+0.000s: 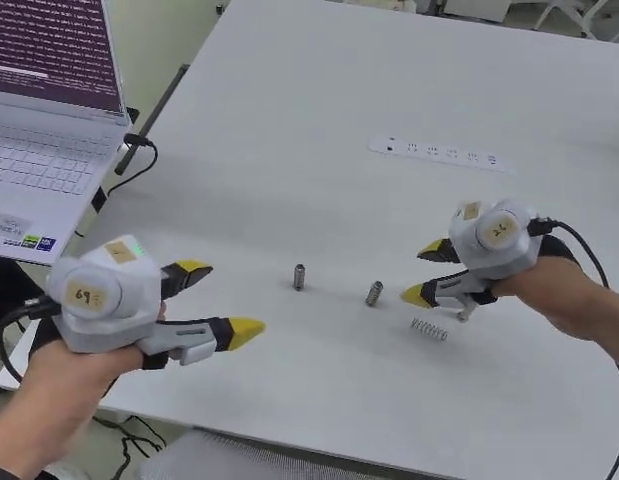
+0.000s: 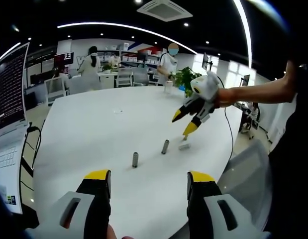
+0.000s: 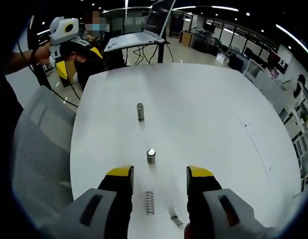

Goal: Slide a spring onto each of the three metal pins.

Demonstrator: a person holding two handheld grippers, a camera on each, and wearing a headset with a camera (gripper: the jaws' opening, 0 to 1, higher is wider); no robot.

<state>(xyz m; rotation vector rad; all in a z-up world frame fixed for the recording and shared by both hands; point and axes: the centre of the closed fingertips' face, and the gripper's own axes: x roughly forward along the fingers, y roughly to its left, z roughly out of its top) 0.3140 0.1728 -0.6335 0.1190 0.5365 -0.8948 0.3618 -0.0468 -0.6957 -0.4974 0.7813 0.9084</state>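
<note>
so the right gripper point(image 1: 423, 272) hangs low over the table point(image 1: 289, 120), jaws wide apart with nothing in them; in the right gripper view the loose spring point(image 3: 150, 202) lies flat on the table right between its tips, so my guess is it's lined up to pinch that one; a small pin point(image 3: 176, 220) lies on its side just beside the spring, close to one jaw, and I'd say that's the one left to do, since it needs standing up or holding before a spring goes on.

the left gripper point(image 1: 217, 298) sits off at the near left edge, also spread open and empty; parked out of the way I reckon, maybe ready to steady the lying pin.

the other two pins stand upright mid-table; the far pin point(image 3: 140, 111) looks ribbed, like it already wears a spring; the near pin point(image 3: 151, 156) I can't tell for sure.

around it: laptop point(image 1: 49, 100) and its cable point(image 1: 139, 165) at the far left, power strip point(image 1: 439, 152) toward the back; all well apart from the work; the real nuisance is the small pin so near the spring, as a closing jaw could nudge it and send it rolling; the near pin also stands just ahead of the tips.
</note>
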